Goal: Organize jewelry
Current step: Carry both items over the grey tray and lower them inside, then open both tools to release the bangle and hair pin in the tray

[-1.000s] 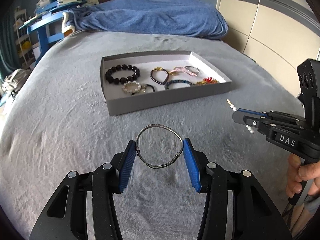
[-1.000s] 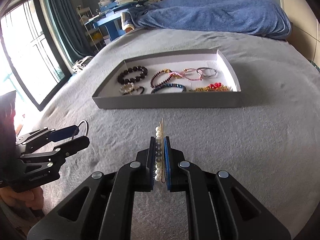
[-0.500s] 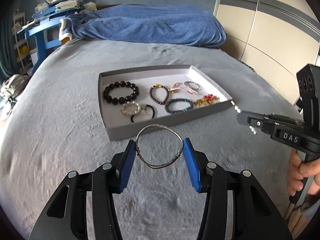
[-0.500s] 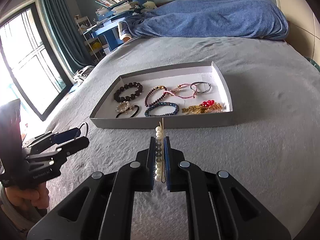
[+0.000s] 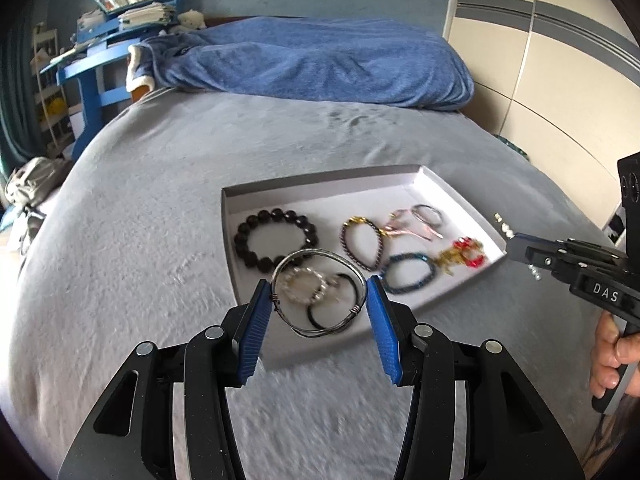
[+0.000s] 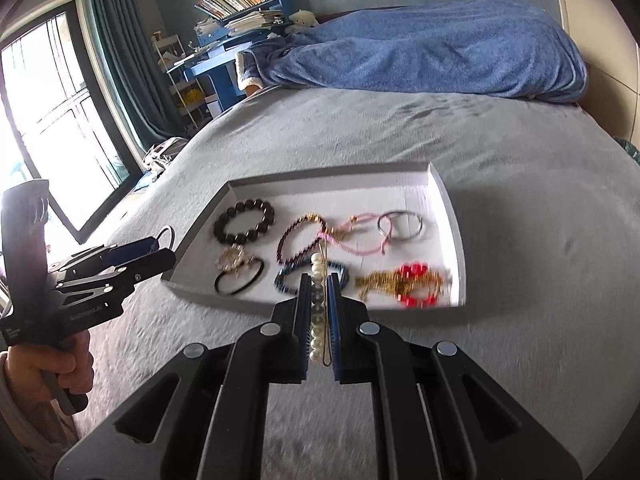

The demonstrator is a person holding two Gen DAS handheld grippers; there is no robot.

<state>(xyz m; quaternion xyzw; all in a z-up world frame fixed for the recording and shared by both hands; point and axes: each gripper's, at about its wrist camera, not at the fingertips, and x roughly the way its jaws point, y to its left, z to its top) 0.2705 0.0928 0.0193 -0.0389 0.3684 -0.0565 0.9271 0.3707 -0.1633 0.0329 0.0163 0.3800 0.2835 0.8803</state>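
1. The left wrist view looks forward and down along the left gripper (image 5: 319,296), its blue pads low in the centre, close to the lens.
2. Straight ahead sits the grey tray (image 5: 448,298) on the bed (image 5: 140,240), near, mid-frame.
3. The right gripper (image 5: 516,249) pokes in from the right edge.
4. The right wrist view looks the same way from beside it; the right gripper (image 6: 319,300) fills the lower centre.
5. The same tray (image 6: 454,240) lies just ahead, and the left gripper (image 6: 160,250) enters at the left edge.
6. Both share the tray, the bed and the blue blanket (image 5: 320,64) along the top.
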